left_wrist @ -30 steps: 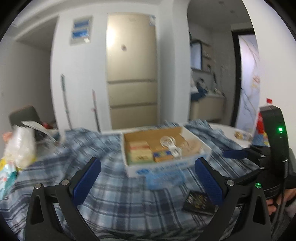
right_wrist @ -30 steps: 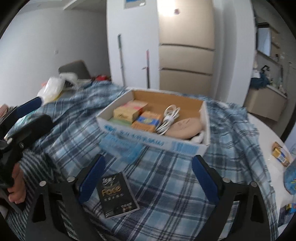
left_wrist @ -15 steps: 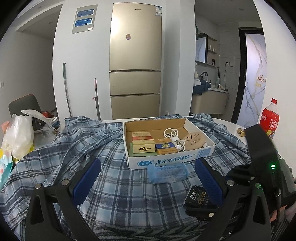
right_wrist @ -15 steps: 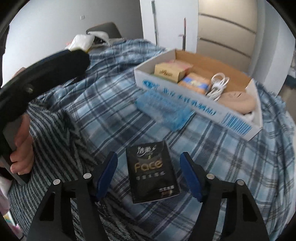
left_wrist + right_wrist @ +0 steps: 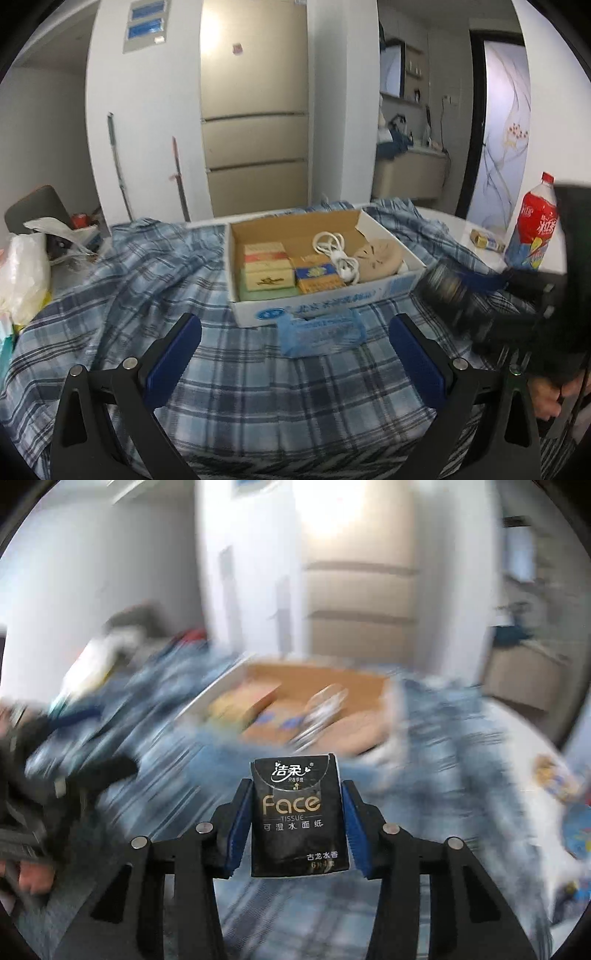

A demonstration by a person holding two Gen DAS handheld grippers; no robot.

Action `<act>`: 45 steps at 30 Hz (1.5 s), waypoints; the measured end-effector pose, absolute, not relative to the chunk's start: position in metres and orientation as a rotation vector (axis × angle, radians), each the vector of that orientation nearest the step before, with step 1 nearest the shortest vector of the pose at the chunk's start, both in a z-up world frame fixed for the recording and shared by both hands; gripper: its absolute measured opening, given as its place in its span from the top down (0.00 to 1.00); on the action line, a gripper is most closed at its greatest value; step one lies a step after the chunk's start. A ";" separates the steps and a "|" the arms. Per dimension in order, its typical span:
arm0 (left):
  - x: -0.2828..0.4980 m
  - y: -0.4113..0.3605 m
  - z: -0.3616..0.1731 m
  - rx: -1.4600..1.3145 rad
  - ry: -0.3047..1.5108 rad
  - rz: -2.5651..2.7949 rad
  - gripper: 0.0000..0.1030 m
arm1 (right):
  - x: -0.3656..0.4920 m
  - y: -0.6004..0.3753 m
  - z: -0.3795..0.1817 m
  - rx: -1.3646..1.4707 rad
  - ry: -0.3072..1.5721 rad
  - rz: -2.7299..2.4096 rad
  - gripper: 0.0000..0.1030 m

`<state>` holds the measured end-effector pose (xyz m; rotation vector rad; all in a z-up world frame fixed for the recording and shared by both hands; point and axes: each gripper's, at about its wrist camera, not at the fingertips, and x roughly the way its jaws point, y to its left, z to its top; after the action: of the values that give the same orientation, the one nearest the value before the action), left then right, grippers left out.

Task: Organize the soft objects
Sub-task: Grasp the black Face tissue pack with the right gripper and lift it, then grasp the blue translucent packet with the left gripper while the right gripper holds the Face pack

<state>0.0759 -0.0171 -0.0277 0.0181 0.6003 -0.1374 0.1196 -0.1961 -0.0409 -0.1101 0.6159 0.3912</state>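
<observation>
Right wrist: black "Face" tissue pack (image 5: 297, 814), gold lettering, uncrumpled.

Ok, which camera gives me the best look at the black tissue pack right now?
The right wrist view: the black tissue pack sits sharp and centred between the closing pads of the right gripper, label readable. The left wrist view shows only a dark blurred shape at its right edge where that gripper is.

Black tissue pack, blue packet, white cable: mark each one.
black tissue pack (image 5: 295, 812), right wrist view, printed front
blue packet (image 5: 321, 332), left wrist view, middle
white cable (image 5: 338, 254), left wrist view, coiled loops
</observation>
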 end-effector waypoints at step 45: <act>0.107 -0.062 -0.035 0.045 0.488 -0.192 0.31 | 0.123 -0.229 -0.035 0.006 0.546 0.251 0.56</act>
<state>0.1067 -0.0623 -0.0354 0.0445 0.4881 -0.1920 0.1229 -0.2289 -0.0345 0.0058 0.5461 0.2509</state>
